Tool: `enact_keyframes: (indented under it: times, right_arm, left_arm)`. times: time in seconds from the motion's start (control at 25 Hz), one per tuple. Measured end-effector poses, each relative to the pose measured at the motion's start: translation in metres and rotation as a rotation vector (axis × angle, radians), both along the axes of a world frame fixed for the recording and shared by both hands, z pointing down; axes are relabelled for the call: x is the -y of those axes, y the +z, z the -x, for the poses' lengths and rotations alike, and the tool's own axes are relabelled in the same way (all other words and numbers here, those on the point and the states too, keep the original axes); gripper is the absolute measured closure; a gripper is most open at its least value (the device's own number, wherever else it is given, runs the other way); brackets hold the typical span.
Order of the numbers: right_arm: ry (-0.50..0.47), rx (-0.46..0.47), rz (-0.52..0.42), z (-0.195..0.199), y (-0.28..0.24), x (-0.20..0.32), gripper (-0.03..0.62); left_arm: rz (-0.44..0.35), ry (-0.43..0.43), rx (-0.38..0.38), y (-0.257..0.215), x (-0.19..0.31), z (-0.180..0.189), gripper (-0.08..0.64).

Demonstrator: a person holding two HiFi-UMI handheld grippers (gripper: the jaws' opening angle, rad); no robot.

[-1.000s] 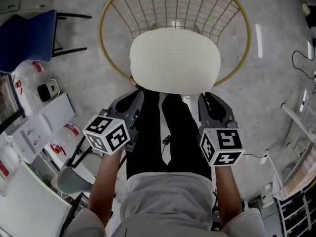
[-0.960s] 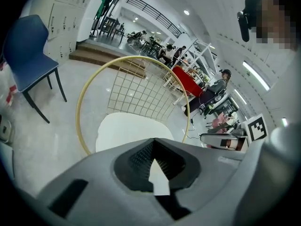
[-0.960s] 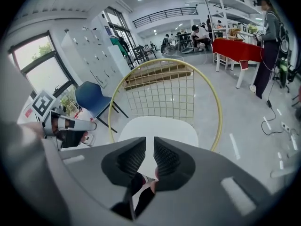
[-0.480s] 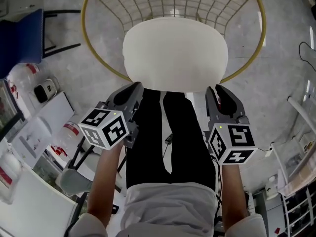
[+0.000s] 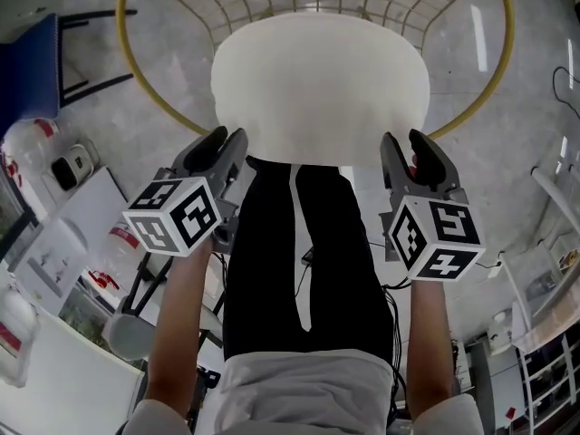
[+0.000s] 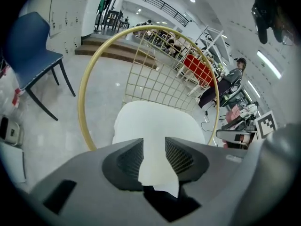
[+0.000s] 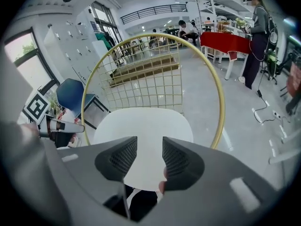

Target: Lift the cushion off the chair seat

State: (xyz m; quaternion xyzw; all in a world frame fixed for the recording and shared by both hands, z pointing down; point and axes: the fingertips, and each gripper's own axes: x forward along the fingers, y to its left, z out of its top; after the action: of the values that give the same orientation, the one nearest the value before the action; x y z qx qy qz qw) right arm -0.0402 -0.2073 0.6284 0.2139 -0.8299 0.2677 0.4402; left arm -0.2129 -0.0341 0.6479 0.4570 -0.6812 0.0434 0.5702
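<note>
A white oval cushion (image 5: 319, 84) lies on the seat of a gold wire chair (image 5: 133, 69). My left gripper (image 5: 220, 148) hangs at the cushion's near left edge and my right gripper (image 5: 412, 148) at its near right edge. Both sets of jaws have just been opening and now stand open. In the left gripper view the cushion (image 6: 155, 124) shows through the gap of the left gripper (image 6: 154, 149). The right gripper view shows the cushion (image 7: 146, 126) beyond the right gripper (image 7: 149, 154). No pad presses on it.
A blue chair (image 5: 27, 62) stands at the far left on the pale floor. A white table (image 5: 54, 243) with boxes and bottles is at the near left. The person's black trousers (image 5: 299, 243) fill the space between the grippers. Cables and a shelf (image 5: 544, 370) are at the right.
Both grippers have sunk and come forward to the cushion's near edge, which now looks larger. Their jaws have parted.
</note>
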Motion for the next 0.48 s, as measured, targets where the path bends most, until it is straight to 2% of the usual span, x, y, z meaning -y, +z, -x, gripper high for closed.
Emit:
enact_keyframes:
  times: [0.2,0.36,0.48]
  right_arm:
    - [0.019,-0.039,-0.002,-0.006,0.027,0.004,0.362]
    - [-0.01,-0.087,-0.012,-0.007,0.056,0.005,0.299]
    - [0.011,-0.105,-0.019,-0.012,0.07,0.011,0.236]
  left_arm:
    - [0.063,0.017,0.076,0.023,-0.001,0.016,0.331]
    - [0.08,-0.013,0.097,0.039,-0.004,0.028,0.27]
    - [0.098,0.001,0.11,0.053,-0.002,0.029,0.227]
